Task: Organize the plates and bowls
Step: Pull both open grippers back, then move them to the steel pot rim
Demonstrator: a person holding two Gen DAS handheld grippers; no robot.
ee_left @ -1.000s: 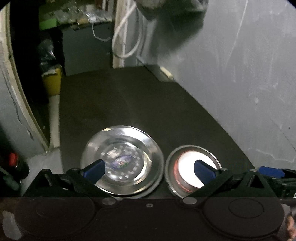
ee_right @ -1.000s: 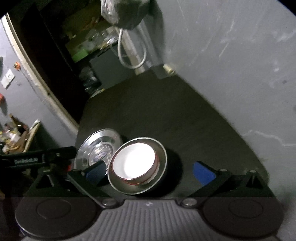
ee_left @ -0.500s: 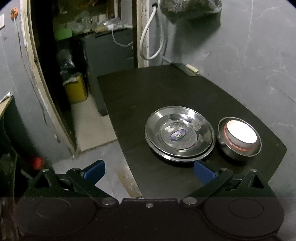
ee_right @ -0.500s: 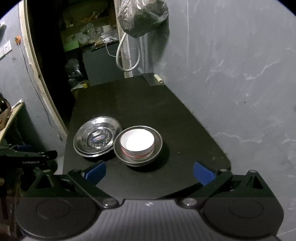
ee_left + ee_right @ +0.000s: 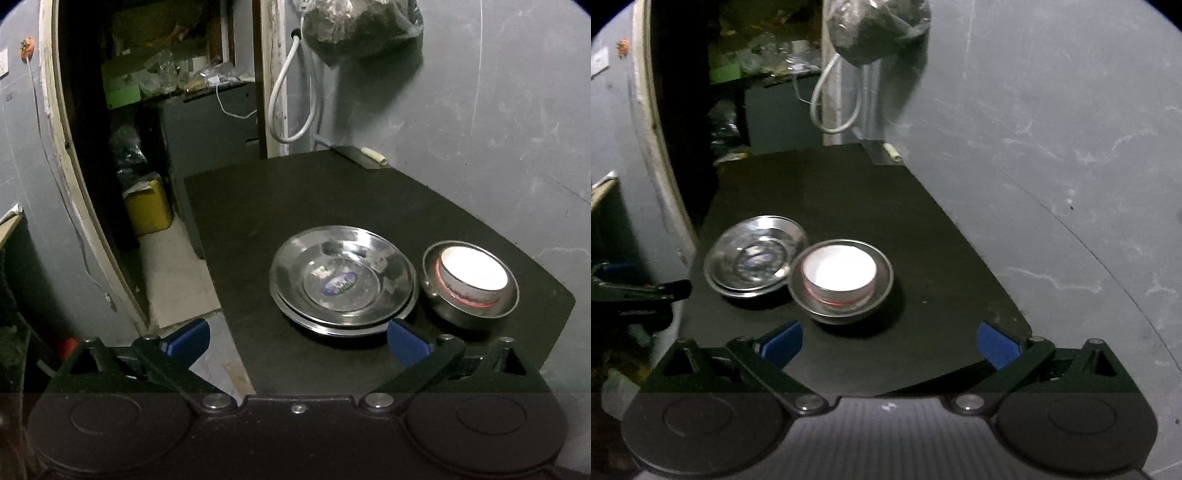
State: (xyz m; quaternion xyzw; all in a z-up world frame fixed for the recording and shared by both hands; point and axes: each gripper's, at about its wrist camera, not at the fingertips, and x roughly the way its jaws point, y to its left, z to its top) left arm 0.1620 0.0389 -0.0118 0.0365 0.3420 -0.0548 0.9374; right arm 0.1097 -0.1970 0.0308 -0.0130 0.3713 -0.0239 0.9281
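Two steel plates (image 5: 341, 277) lie stacked on the black table (image 5: 295, 206), a blue sticker in the top one. To their right a white bowl (image 5: 474, 275) sits inside a steel bowl (image 5: 436, 291). In the right wrist view the stacked plates (image 5: 755, 254) sit left of the steel bowl (image 5: 882, 284) holding the white bowl (image 5: 838, 271). My left gripper (image 5: 297, 341) is open and empty, back from the table's near edge. My right gripper (image 5: 890, 343) is open and empty too, held short of the bowls.
A grey wall (image 5: 498, 129) runs along the table's right side, with a dark bag (image 5: 354, 26) and a white cable (image 5: 291, 107) hanging at the far end. Left of the table is a doorway with a yellow container (image 5: 147, 208) on the floor.
Both grippers have drawn back and up from the dishes, which now look smaller and farther. The plates and nested bowls have stayed in place.
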